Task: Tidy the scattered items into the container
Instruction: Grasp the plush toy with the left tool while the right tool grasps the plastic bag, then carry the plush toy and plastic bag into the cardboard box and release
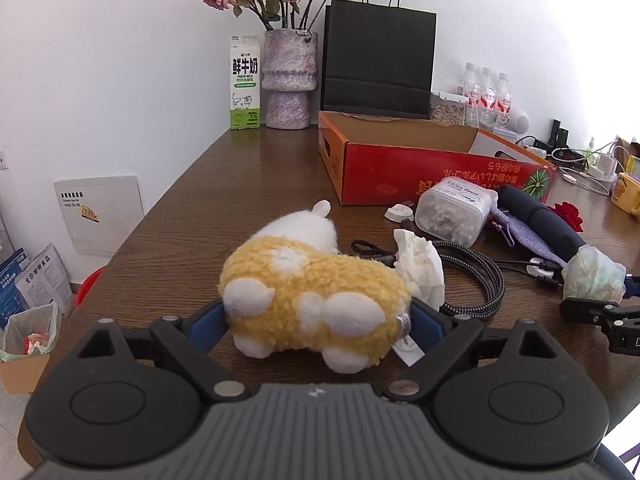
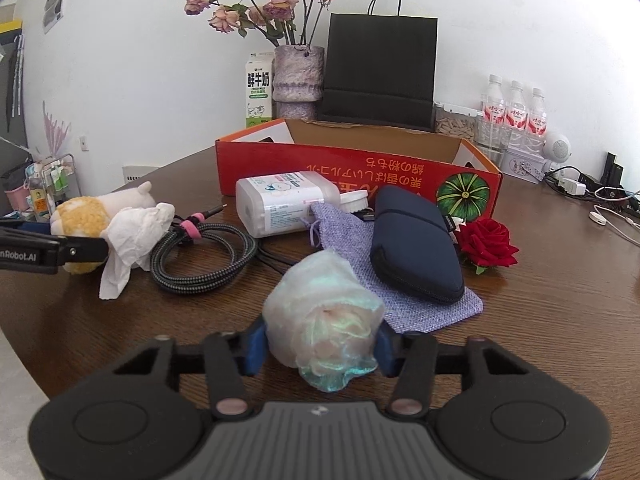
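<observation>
scattered items lie on the brown wooden table (image 1: 168, 216) in front of the open red cardboard box (image 2: 360, 168), which stands empty as far as i can see into it. my left gripper (image 1: 316, 320) has its blue pads on either side of the yellow and white fluffy plush toy (image 1: 312, 292), touching its flanks, so it looks gripped at a wide spread. a crumpled white tissue (image 1: 420, 264) sits just beside the plush, against the right-hand pad. my right gripper (image 2: 320, 344) is closed at a middling width on the pale iridescent gauze flower (image 2: 320, 320), both blue pads pressing its sides. behind the flower lie a lilac woven pouch (image 2: 400, 300) with a dark navy zip case (image 2: 412, 240) on top of it, a coiled black braided cable (image 2: 208, 256), a clear plastic tub with a white label (image 2: 276, 204) on its side, and a red fabric rose (image 2: 486, 244) close to the box's front wall.
</observation>
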Motion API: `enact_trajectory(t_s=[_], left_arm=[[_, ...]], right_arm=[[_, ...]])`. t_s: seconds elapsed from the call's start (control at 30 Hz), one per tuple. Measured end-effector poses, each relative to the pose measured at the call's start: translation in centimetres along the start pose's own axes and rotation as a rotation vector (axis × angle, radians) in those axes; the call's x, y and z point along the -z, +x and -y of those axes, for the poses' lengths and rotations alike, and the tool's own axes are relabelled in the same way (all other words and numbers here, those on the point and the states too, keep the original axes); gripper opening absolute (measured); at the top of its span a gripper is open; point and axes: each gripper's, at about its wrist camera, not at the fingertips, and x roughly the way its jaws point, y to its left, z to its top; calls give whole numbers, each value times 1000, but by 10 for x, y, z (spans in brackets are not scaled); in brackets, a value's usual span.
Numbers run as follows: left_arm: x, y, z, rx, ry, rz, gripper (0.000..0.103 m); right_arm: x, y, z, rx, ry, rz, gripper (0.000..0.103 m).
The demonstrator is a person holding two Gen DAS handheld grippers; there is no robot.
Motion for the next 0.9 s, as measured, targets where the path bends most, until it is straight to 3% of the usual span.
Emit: enact_trajectory(t_s=[0.17, 0.33, 0.37, 0.4, 0.43, 0.47, 0.57, 0.67, 0.73, 0.8, 0.9], left_arm=[[-3, -20, -1, -33, -27, 69, 91], [-27, -37, 4, -33, -48, 171, 86], [-33, -38, 7, -29, -47, 191, 80], [-40, -38, 10, -23, -46, 208, 64], [-47, -37, 14, -16, -47, 225, 55], [-56, -35, 18, -20, -52, 234, 50], [-71, -14, 24, -31, -63, 201, 51], [-63, 3, 25, -29, -89, 126, 51], [-51, 5, 21, -14, -104, 101, 60], [-39, 1, 15, -38, -107, 90, 80], [-38, 1, 5, -62, -109, 78, 84]], right_arm=[[-3, -14, 5, -5, 10, 82, 42], [-20, -22, 14, -8, 17, 158, 42], [-26, -21, 18, -6, 25, 173, 42], [-31, -19, 21, -5, 34, 186, 42], [-37, -17, 25, -4, 44, 197, 42], [-43, -15, 30, -5, 58, 208, 42], [-54, -10, 39, -6, 75, 224, 42], [-50, -10, 44, -23, 80, 213, 43], [-44, -10, 47, -31, 78, 192, 43], [-36, -8, 50, -41, 86, 166, 43], [-31, -2, 51, -46, 96, 136, 43]])
